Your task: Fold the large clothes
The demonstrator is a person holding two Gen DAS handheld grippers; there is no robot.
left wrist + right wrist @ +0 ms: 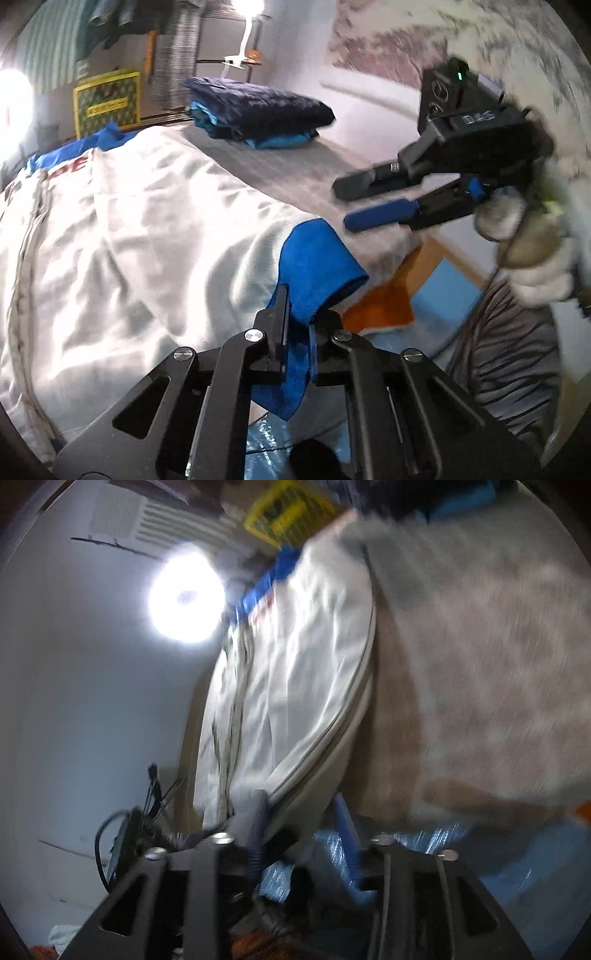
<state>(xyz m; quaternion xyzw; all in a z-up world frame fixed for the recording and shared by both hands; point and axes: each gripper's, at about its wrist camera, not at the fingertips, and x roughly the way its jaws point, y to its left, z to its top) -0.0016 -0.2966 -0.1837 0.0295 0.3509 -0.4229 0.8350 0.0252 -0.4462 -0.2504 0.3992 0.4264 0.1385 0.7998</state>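
A large white garment (140, 236) with blue trim lies spread on a grey-covered table (273, 166). My left gripper (295, 317) is shut on the garment's blue cuff (314, 258) at the table's near edge. My right gripper (343, 205) shows in the left wrist view, held in a gloved hand above the table's right side, its jaws apart and empty. In the blurred right wrist view the right gripper (299, 812) is open, and the white garment (295, 672) lies ahead of it on the grey cover (461, 664).
A stack of folded dark and teal clothes (258, 110) sits at the table's far end. A yellow box (107, 101) and hanging clothes stand behind. A bright lamp (186, 598) glares at the left. Blue and orange floor mats (424, 295) lie below.
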